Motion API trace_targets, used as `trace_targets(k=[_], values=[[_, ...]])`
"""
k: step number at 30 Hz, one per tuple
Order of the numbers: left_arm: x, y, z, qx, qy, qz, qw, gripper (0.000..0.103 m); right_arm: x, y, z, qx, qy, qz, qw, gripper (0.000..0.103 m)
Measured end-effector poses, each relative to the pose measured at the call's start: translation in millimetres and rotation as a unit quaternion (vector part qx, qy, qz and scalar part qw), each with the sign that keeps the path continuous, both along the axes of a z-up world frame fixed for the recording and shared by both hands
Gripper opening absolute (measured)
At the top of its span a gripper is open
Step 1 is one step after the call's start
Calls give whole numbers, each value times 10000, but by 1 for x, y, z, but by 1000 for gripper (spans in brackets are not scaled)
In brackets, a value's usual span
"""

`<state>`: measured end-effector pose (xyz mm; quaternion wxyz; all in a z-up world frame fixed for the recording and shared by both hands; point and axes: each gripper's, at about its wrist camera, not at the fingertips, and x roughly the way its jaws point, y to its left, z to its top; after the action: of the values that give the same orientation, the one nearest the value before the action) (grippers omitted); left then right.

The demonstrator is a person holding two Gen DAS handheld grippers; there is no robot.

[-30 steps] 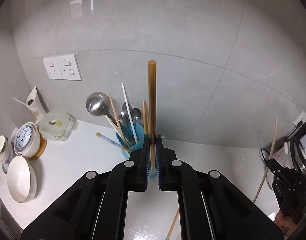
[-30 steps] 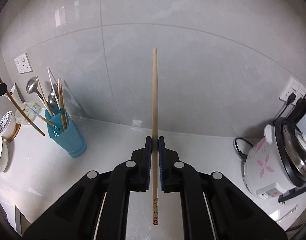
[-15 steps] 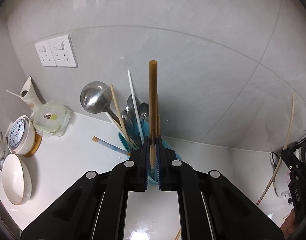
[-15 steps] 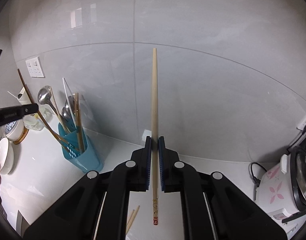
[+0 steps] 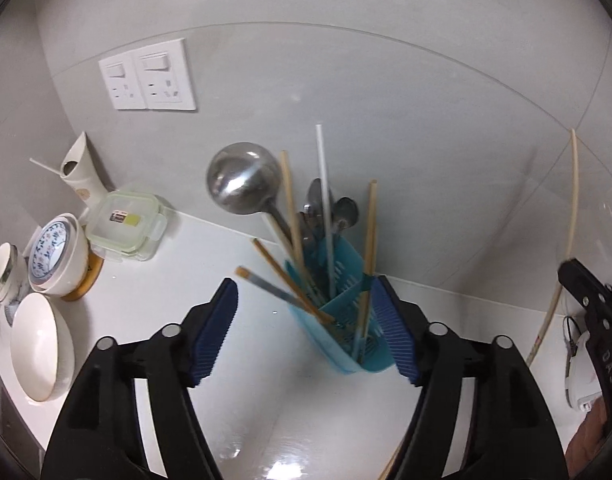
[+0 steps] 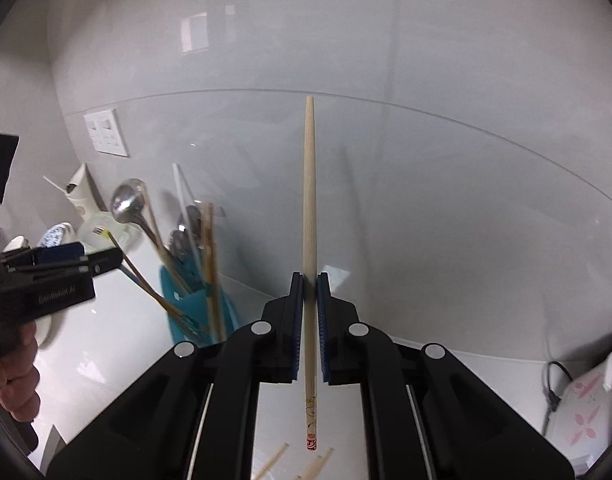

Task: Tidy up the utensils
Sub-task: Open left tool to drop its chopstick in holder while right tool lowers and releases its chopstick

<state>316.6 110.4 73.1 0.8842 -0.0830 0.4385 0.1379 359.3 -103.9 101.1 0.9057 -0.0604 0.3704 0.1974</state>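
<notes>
Chopstick (image 6: 309, 208) upright, clamped between right jaws.

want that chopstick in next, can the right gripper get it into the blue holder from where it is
Probably yes. The right gripper is shut on the pale chopstick, and the blue holder stands off to its left with bare counter between. The left gripper, jaws opening, hangs right over the holder and should pull away first.
</notes>
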Motion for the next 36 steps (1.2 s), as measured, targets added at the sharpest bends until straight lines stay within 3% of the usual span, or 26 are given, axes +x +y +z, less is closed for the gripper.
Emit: trace_targets(k=[7,13,22,33,35,36], values=[[-27,30,7,21,13,254,9997,89,4,37,-2,419,-233,506,9976,6],[-50,52,6,124,67,507,9986,95,11,65,-10,612,-462,737,9943,6],[-71,75,-10,152,212,728,9970,97,16,96,-32,734,-538,1050,9903,6],[-91,81,-21,56,280,782,9965,97,16,111,-62,407,-296,1080,9929,7],[-92,79,-21,46,284,771,9966,97,15,111,-63,337,-244,1070,9934,13],[-92,78,-20,41,278,753,9968,97,14,110,-62,312,-227,1048,9937,30]])
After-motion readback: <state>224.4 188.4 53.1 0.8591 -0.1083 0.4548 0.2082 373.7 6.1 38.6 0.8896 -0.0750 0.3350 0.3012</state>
